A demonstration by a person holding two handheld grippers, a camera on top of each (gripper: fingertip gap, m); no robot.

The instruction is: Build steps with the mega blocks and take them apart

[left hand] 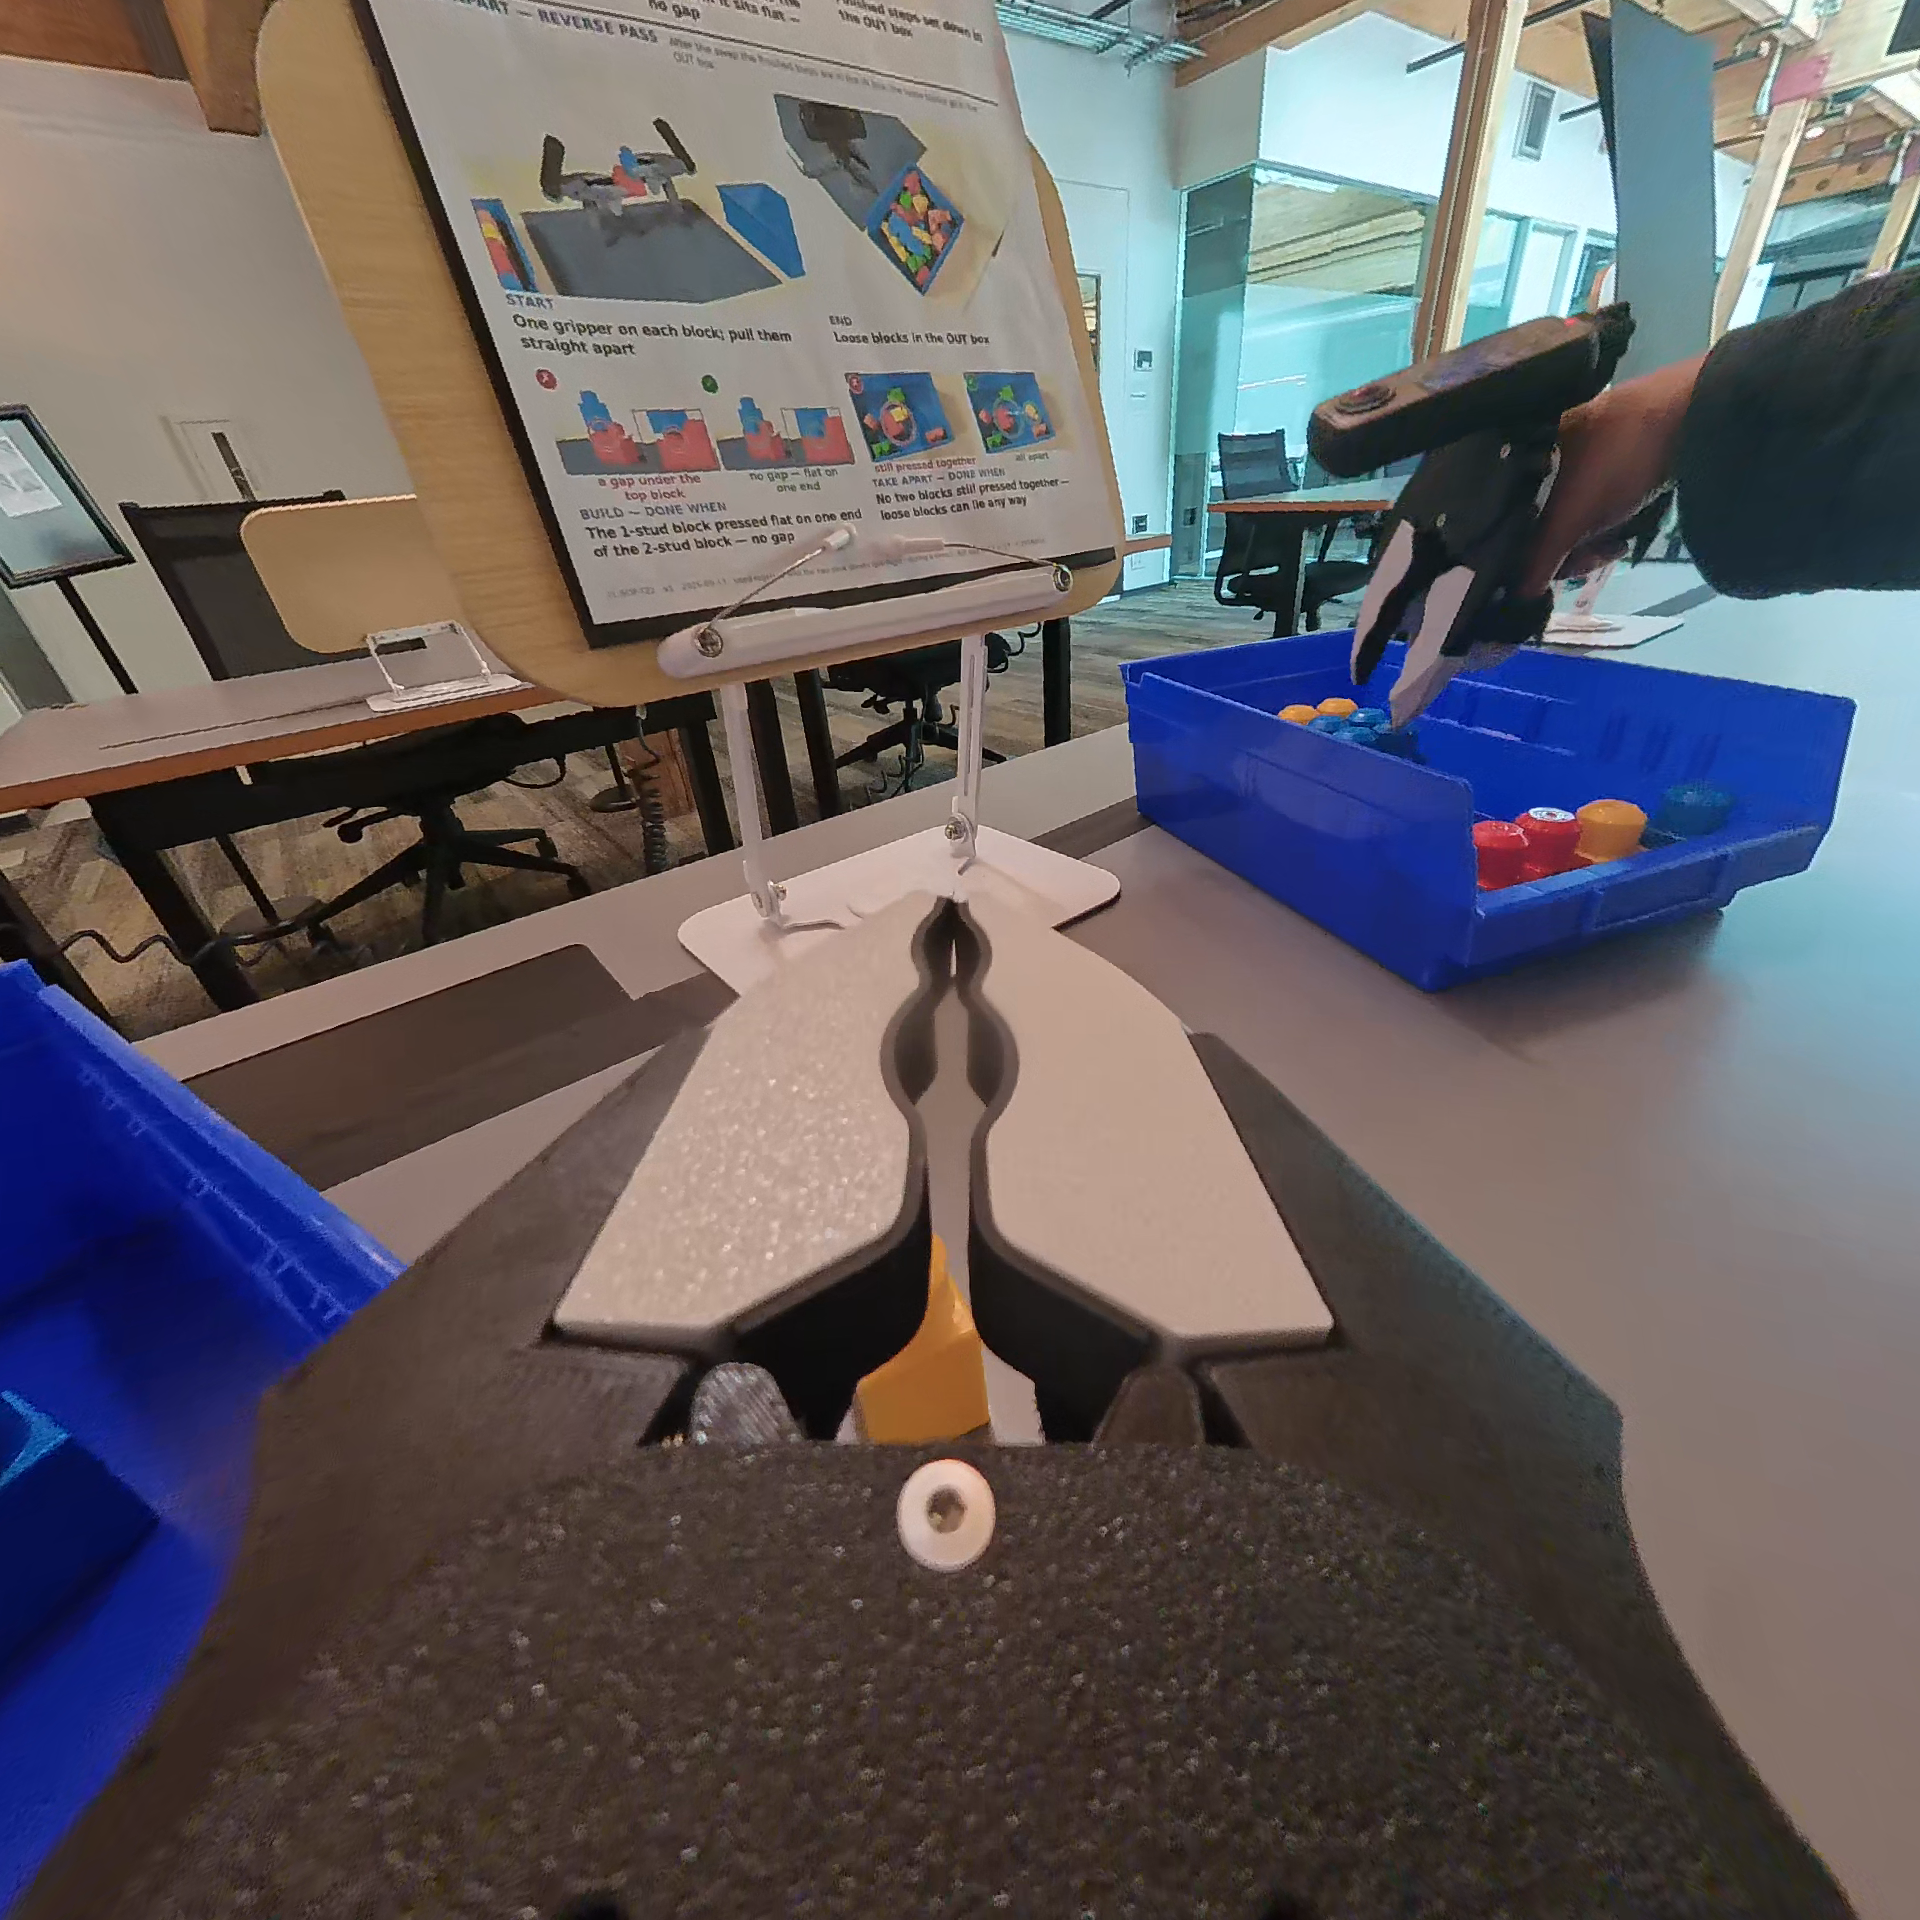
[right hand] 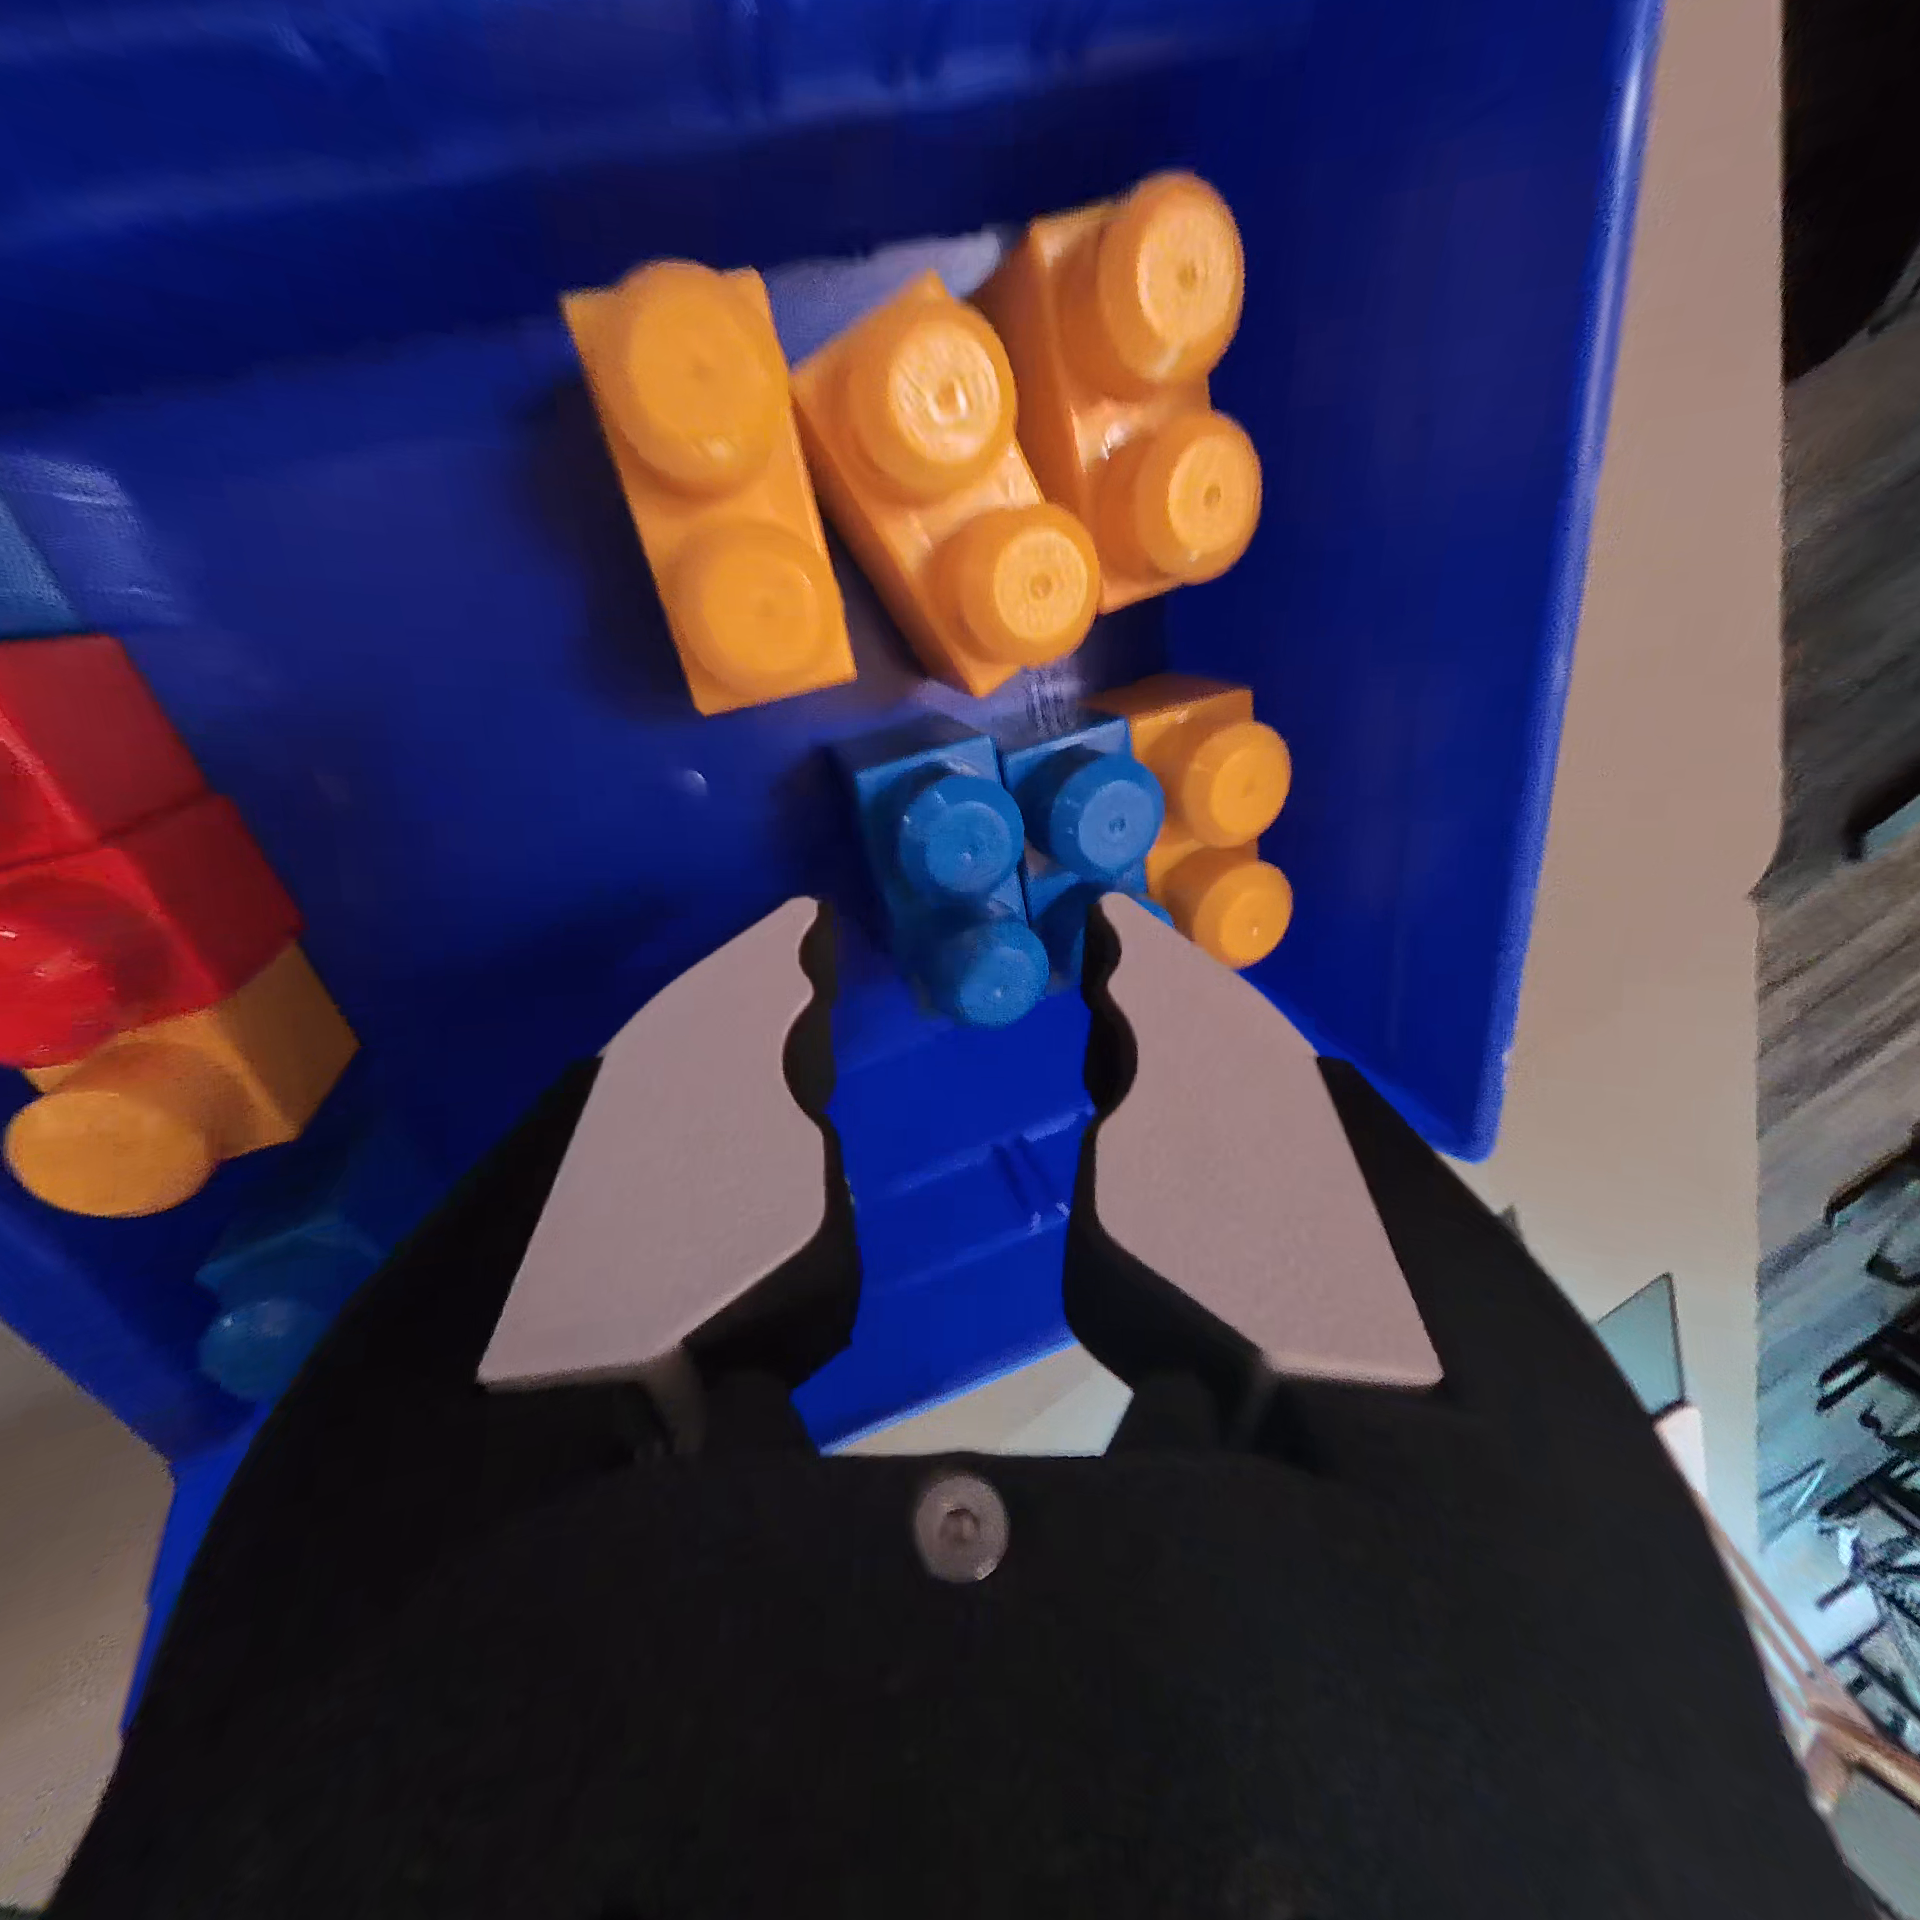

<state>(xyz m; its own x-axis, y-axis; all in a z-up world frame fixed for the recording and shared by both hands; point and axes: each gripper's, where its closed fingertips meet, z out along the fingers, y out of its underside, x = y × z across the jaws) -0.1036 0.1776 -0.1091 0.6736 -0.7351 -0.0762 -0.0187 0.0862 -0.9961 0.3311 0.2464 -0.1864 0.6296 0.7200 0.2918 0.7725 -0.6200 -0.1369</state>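
My right gripper (right hand: pixel 961 914) is open and tilted down into a blue bin (right hand: pixel 1351 935). Its fingertips stand on either side of a blue two-stud block (right hand: pixel 951 883), with a second blue block (right hand: pixel 1096 805) beside it. Several yellow two-stud blocks (right hand: pixel 717 499) lie just beyond. The right gripper also shows in the left wrist view (left hand: pixel 1413 675), over the same bin (left hand: pixel 1351 862). My left gripper (left hand: pixel 951 925) is shut, tips together, low over the table. A yellow block (left hand: pixel 925 1351) shows through the gap near its base; I cannot tell whether it is held.
Red blocks (right hand: pixel 104 831) joined to a yellow block (right hand: pixel 177 1091) lie in the bin's other compartment. A second blue bin (left hand: pixel 104 1351) stands at my left. An instruction sheet on a white stand (left hand: pixel 1039 883) stands ahead. A dark mat (left hand: pixel 416 1070) covers part of the grey table. There is about 45 cm between the tips of the two grippers. The left gripper is farther from the yellow block (right hand: pixel 177 1091), some 40 cm, than the right, some 12 cm.
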